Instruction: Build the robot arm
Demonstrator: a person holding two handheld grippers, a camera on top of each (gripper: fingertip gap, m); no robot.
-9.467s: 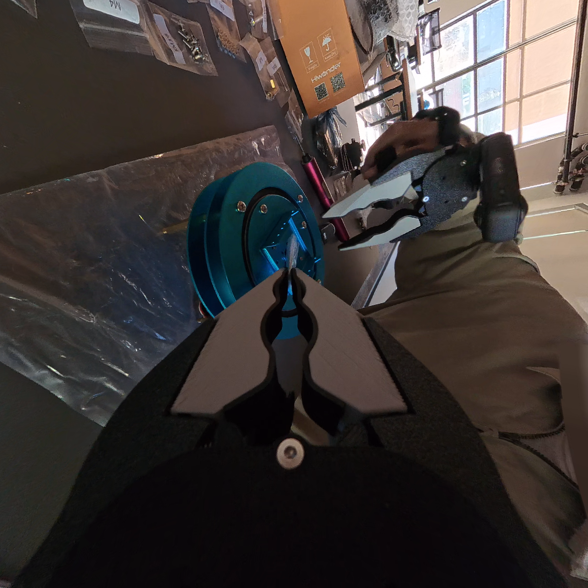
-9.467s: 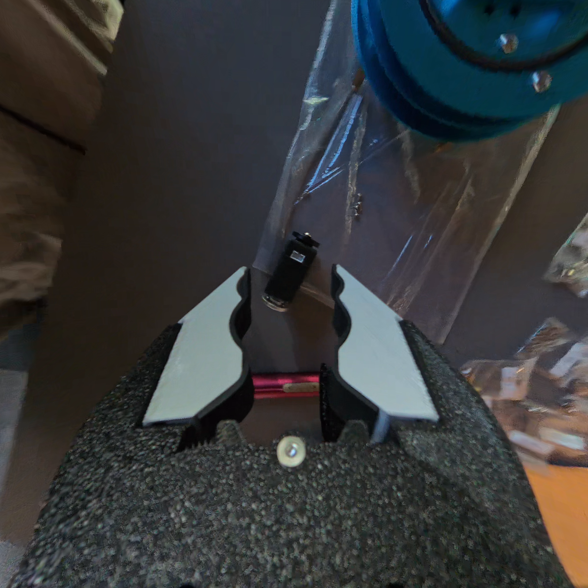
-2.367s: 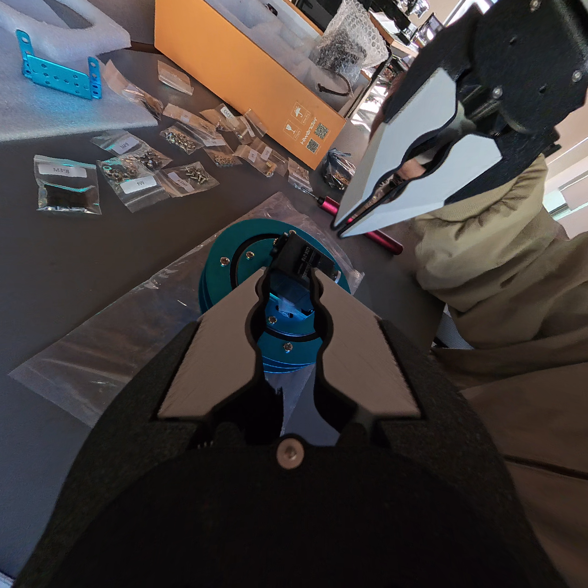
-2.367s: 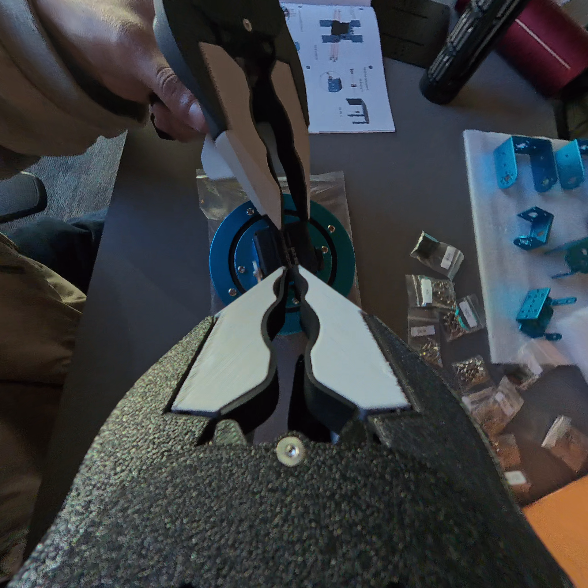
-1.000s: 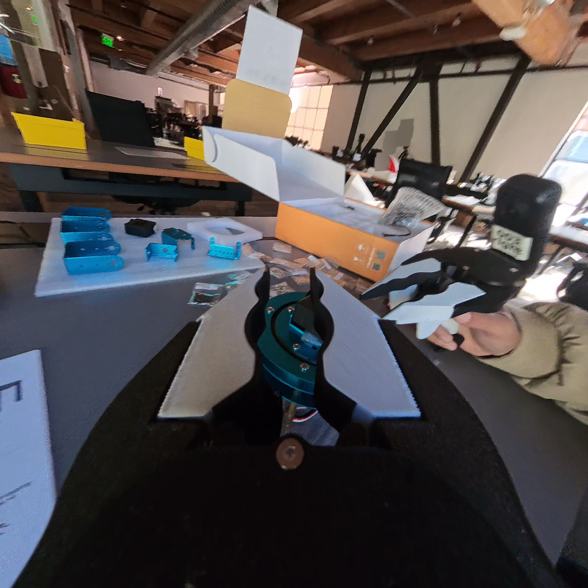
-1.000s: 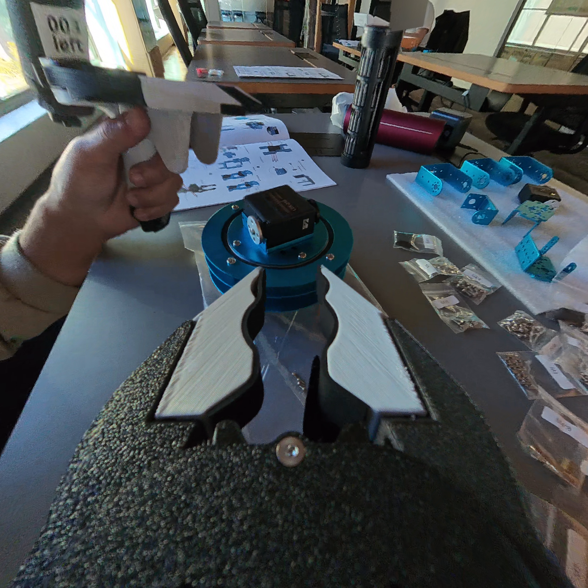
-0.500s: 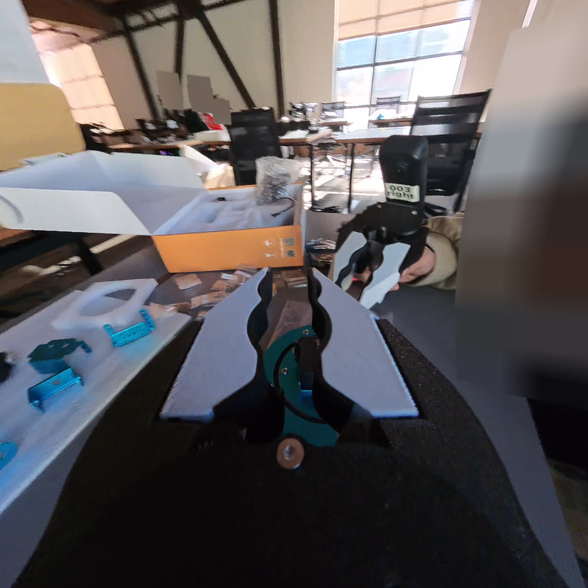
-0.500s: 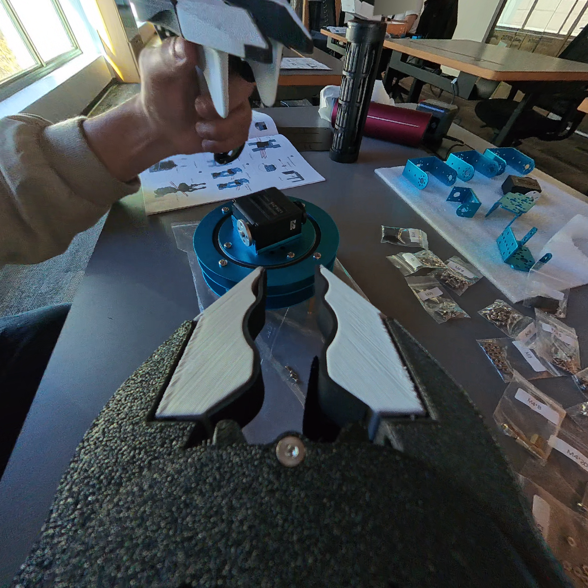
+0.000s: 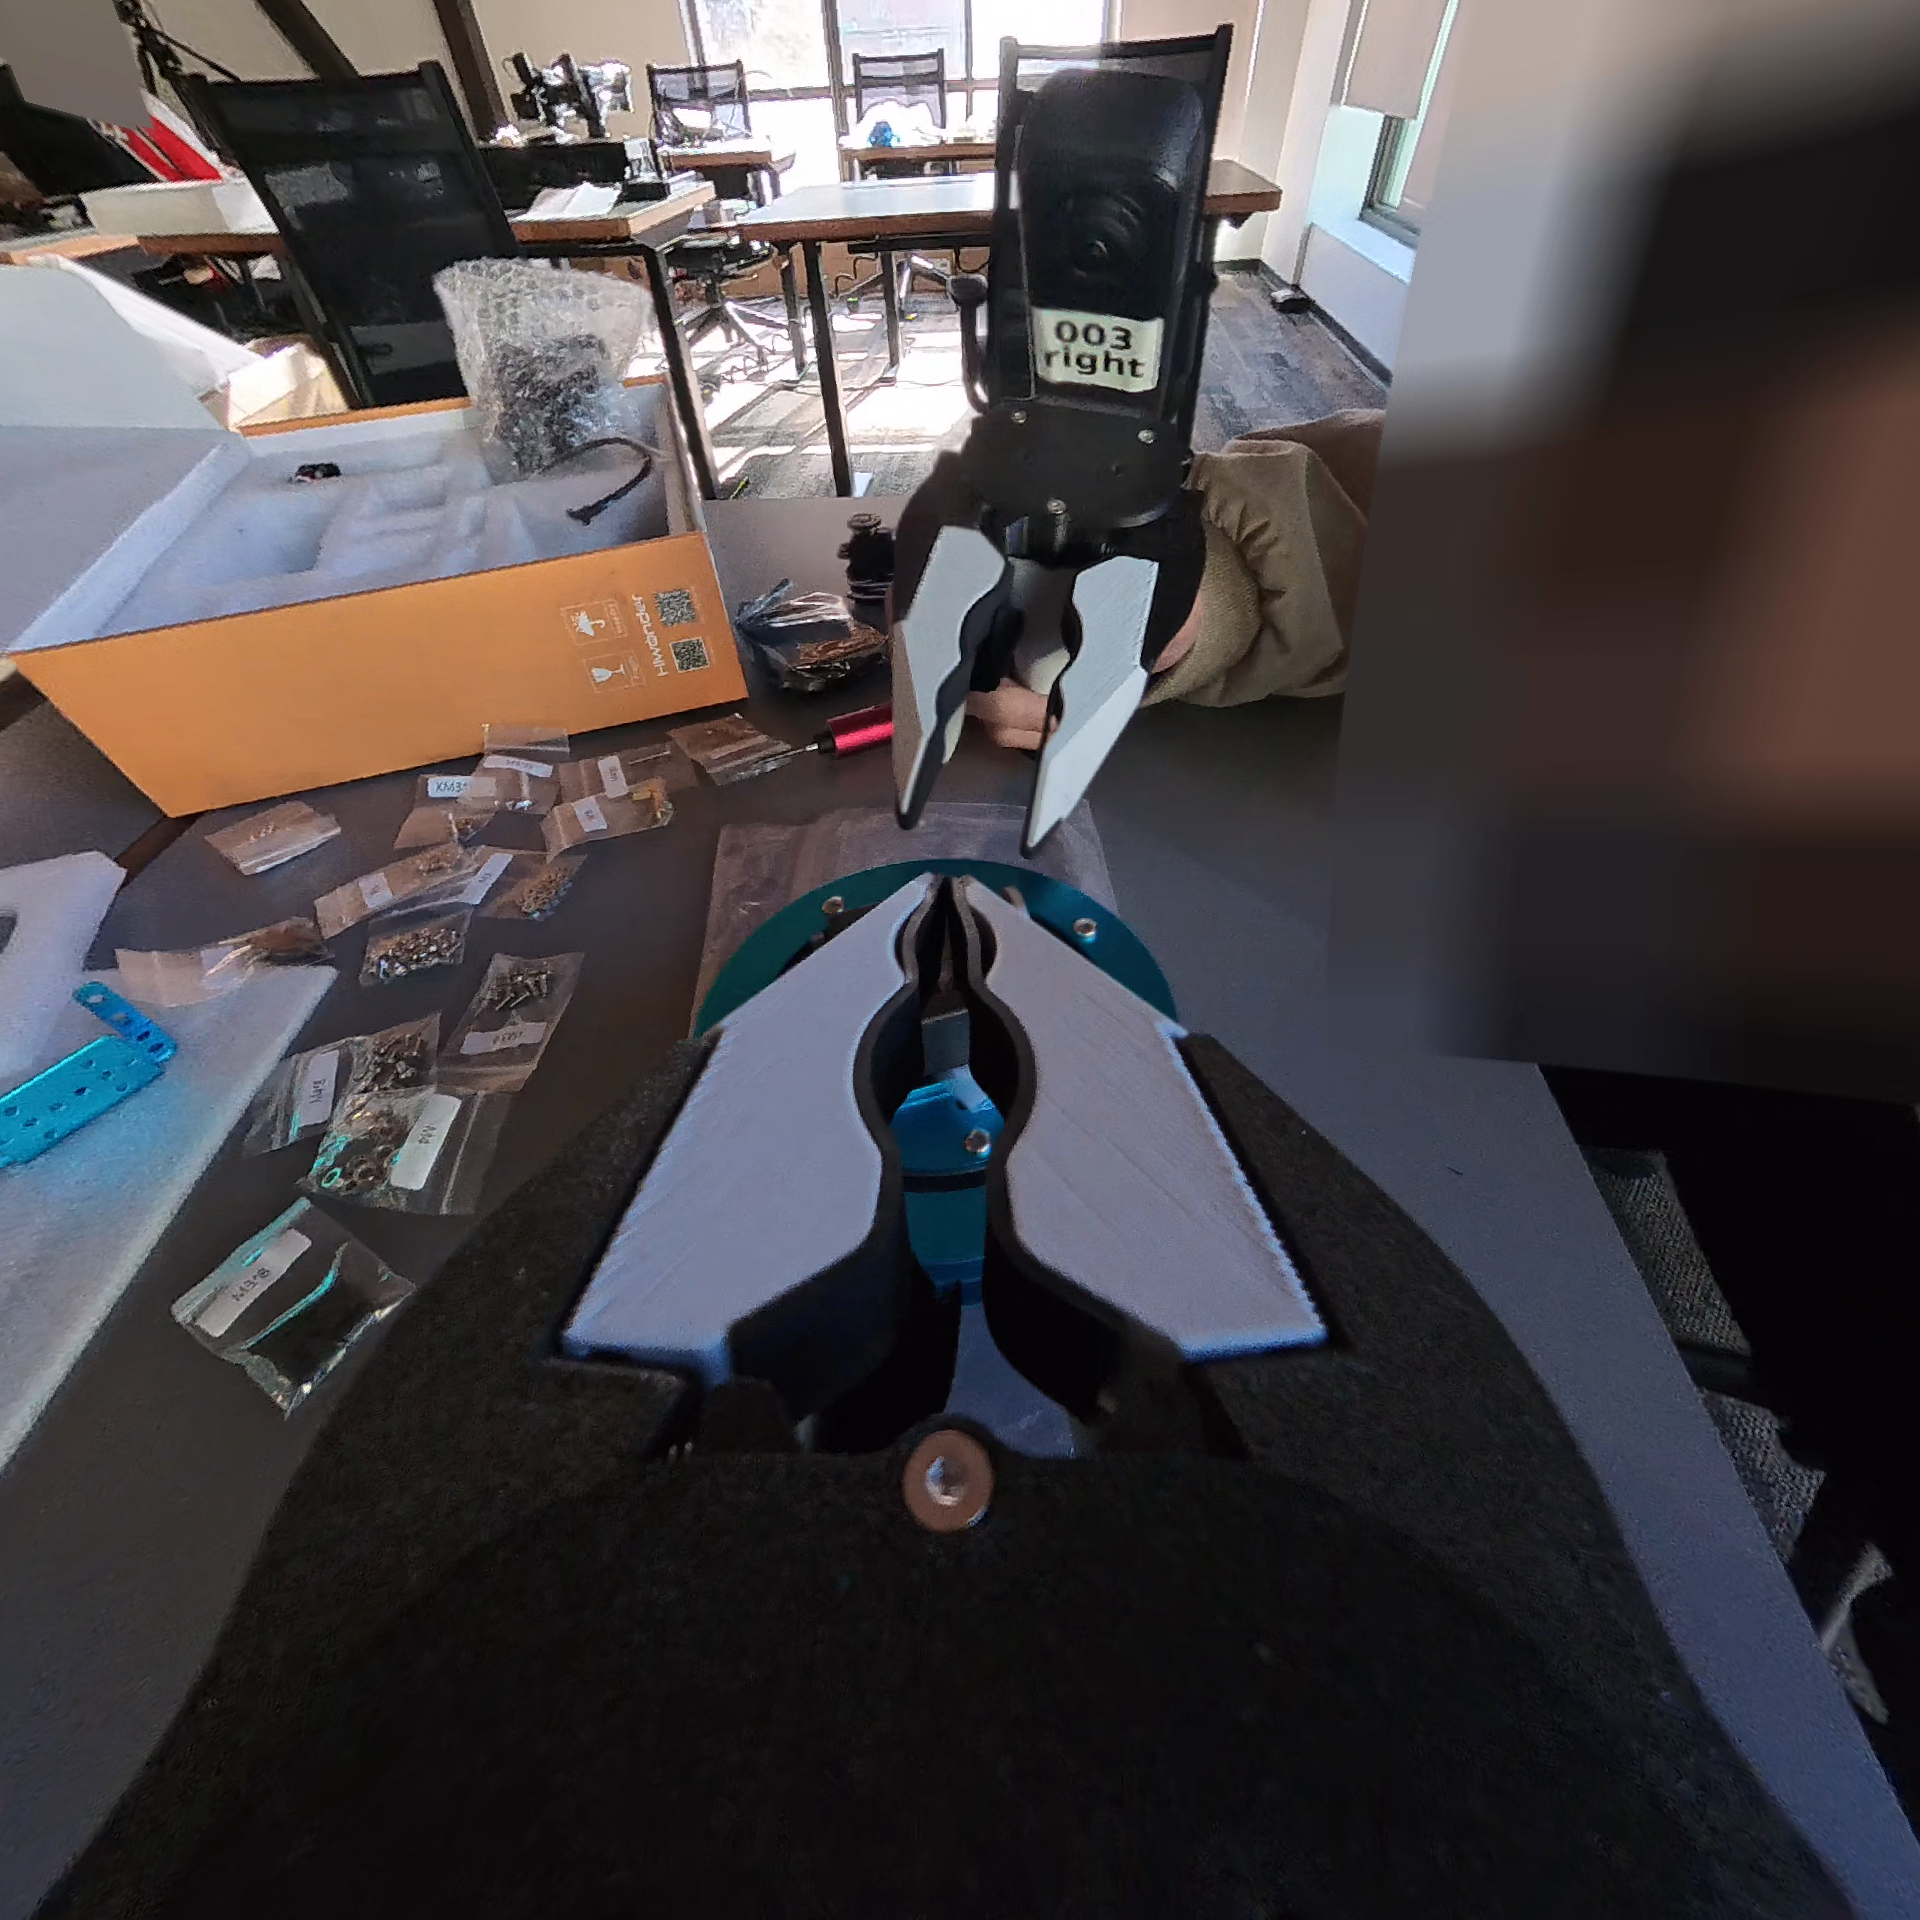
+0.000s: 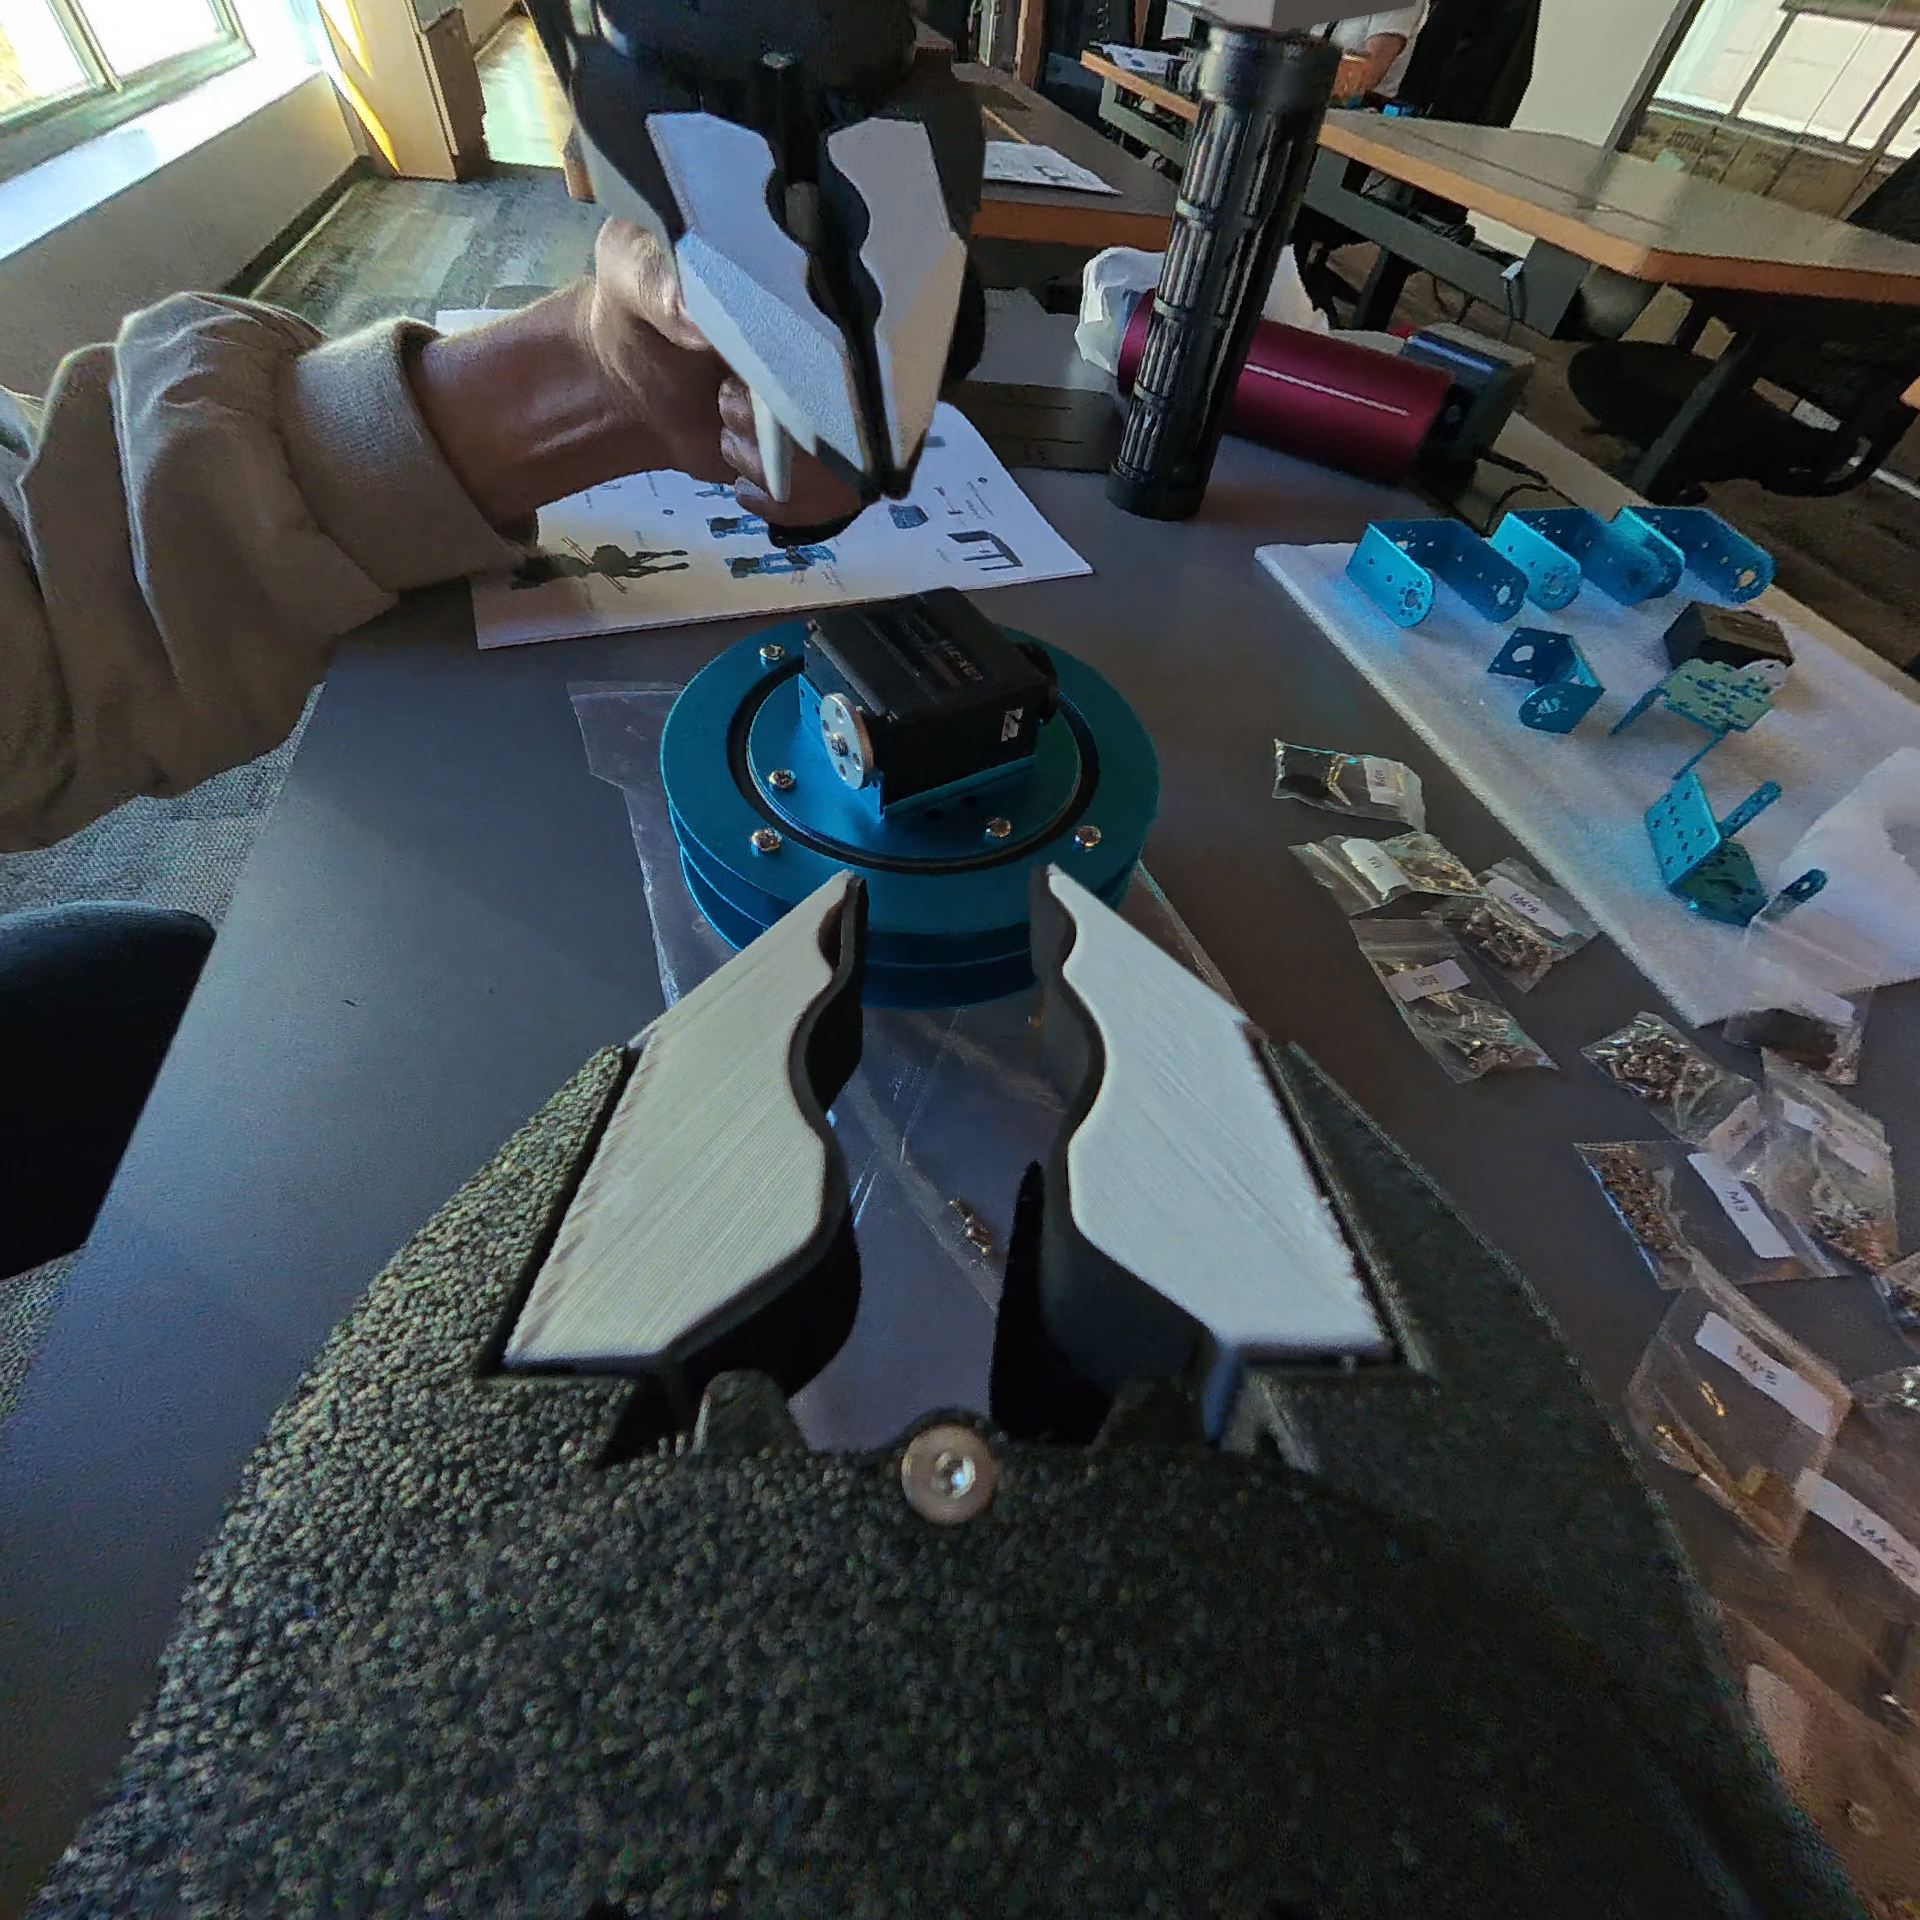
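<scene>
Here, in the left wrist view, the left gripper (image 9: 948, 885) hangs above the blue round base (image 9: 1101, 940), its tips pinched together on nothing (the right gripper (image 9: 968, 826) faces it, parted). In the right wrist view, the right gripper (image 10: 948, 888) gapes empty just before the base (image 10: 717, 769), where a black servo (image 10: 925, 694) sits on top.
</scene>
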